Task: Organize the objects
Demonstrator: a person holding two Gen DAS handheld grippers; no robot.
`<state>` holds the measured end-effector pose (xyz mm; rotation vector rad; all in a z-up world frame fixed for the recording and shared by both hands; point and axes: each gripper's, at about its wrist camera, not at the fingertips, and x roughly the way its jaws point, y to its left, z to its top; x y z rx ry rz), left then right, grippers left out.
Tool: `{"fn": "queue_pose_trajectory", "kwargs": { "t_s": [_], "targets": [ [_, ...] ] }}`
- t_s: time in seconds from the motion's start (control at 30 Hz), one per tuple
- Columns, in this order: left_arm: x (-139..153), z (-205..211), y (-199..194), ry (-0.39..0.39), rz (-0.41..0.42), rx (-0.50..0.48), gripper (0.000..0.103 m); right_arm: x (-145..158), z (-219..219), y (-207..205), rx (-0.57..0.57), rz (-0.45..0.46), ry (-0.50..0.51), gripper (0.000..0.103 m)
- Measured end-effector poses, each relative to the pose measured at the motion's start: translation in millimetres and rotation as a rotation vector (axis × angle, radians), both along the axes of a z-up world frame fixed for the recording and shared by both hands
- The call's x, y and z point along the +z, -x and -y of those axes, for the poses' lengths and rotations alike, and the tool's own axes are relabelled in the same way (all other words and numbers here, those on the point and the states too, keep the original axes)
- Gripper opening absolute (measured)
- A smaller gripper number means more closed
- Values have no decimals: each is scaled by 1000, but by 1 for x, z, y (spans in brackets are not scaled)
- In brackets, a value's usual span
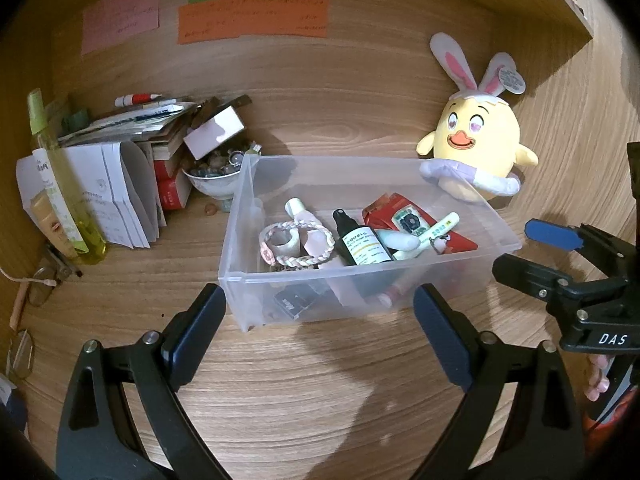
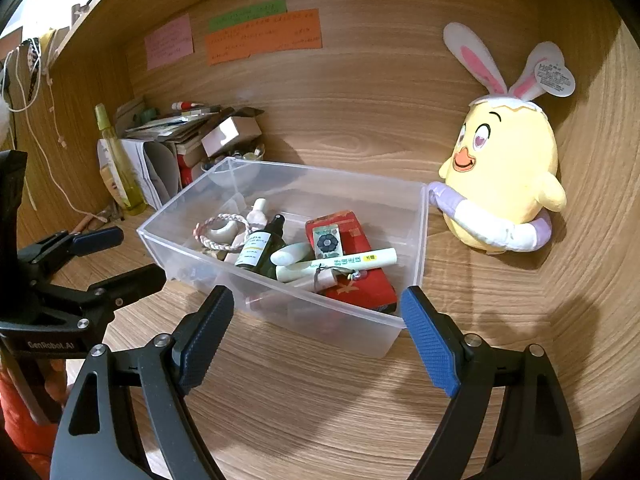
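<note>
A clear plastic bin stands on the wooden desk. It holds a dark green spray bottle, a red packet, a white tube, a braided bracelet and other small items. My left gripper is open just short of the bin's near wall, with nothing between its fingers. My right gripper is open too, in front of the bin's near right corner. Each gripper shows in the other's view: right gripper, left gripper.
A yellow chick plush with rabbit ears leans against the bin's far right corner. To the left are a pile of papers and boxes, a bowl of trinkets and a yellow-green spray bottle. Sticky notes hang on the back panel.
</note>
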<state>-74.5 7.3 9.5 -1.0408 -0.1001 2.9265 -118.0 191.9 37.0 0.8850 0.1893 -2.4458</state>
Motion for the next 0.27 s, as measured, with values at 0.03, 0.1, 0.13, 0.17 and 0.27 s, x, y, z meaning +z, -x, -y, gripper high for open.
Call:
{"fn": "queue_pose_trajectory", "kwargs": {
  "t_s": [0.03, 0.1, 0.13, 0.17, 0.27],
  "targets": [
    [0, 0, 0, -3, -1, 2, 96, 0, 1, 0, 0, 1, 0, 84],
    [0, 1, -1, -6, -4, 6, 96, 0, 0, 0, 0, 2, 2, 84],
    [1, 2, -2, -6, -8, 9, 96, -1, 0, 1, 0, 4, 3, 84],
    [1, 2, -2, -6, -10, 10, 96, -1, 1, 1, 0, 8, 3, 84],
    [3, 3, -3, -2, -15, 13, 96, -2, 3, 1, 4, 10, 0, 84]
  ]
}}
